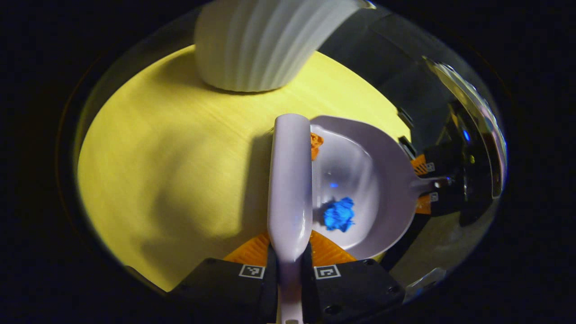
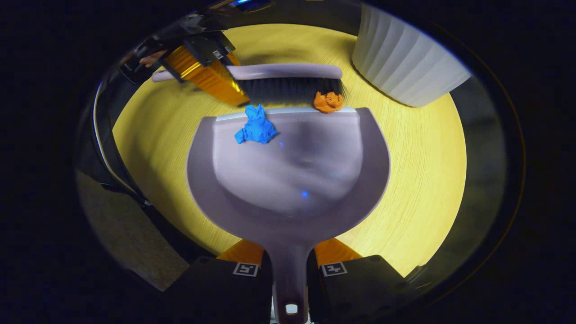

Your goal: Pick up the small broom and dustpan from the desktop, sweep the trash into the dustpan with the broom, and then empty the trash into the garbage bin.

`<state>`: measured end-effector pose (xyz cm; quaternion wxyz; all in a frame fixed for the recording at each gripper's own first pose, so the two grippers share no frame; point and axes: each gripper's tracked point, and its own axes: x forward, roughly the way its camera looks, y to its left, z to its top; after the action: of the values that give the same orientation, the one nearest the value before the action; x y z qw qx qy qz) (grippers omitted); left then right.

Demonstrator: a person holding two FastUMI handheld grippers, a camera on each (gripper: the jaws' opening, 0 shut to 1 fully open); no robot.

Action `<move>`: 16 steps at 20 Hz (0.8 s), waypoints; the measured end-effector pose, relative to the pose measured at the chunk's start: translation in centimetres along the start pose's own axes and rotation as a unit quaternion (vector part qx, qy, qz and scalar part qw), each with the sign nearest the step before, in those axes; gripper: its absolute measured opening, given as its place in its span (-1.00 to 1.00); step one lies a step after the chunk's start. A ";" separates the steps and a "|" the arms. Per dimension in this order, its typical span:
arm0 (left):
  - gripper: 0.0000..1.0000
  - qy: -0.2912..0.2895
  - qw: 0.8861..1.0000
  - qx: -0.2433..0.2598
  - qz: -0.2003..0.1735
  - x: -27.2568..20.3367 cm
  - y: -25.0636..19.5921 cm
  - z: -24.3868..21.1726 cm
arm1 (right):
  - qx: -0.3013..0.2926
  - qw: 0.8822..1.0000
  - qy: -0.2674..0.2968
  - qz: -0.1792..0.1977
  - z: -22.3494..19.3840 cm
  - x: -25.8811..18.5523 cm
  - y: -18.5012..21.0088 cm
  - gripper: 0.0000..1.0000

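You kept the right gripper (image 2: 288, 265) clamped on the dustpan (image 2: 288, 180) handle, lip down ahead; left gripper (image 1: 288, 265) pinched the broom (image 1: 290, 180), bristles crowding orange scrap (image 2: 328, 101), seemingly at lip; blue scrap (image 2: 255, 127) inside.

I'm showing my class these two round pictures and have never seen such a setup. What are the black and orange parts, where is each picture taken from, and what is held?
A person holds a two-finger gripper in each hand; a camera rides on each. In the left gripper view, the left gripper clamps the broom. In the right gripper view, the right gripper clamps the dustpan handle. Both rest on a yellow table. A blue scrap lies inside the pan; an orange scrap sits at its lip against the bristles. The ribbed white garbage bin stands nearby.
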<state>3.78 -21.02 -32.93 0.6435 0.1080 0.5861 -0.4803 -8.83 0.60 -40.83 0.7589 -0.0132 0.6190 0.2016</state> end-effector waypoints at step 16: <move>-0.50 -0.164 0.946 -0.237 0.149 -12.7 2.6 -9.5 | 0.129 0.988 -0.077 -0.049 1.2 -12.5 -3.3 -0.29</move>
<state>1.47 -6.78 -25.86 0.8020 -0.0415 0.5468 -0.2369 -8.59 -5.76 -29.48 0.8084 0.0699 0.5785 0.0835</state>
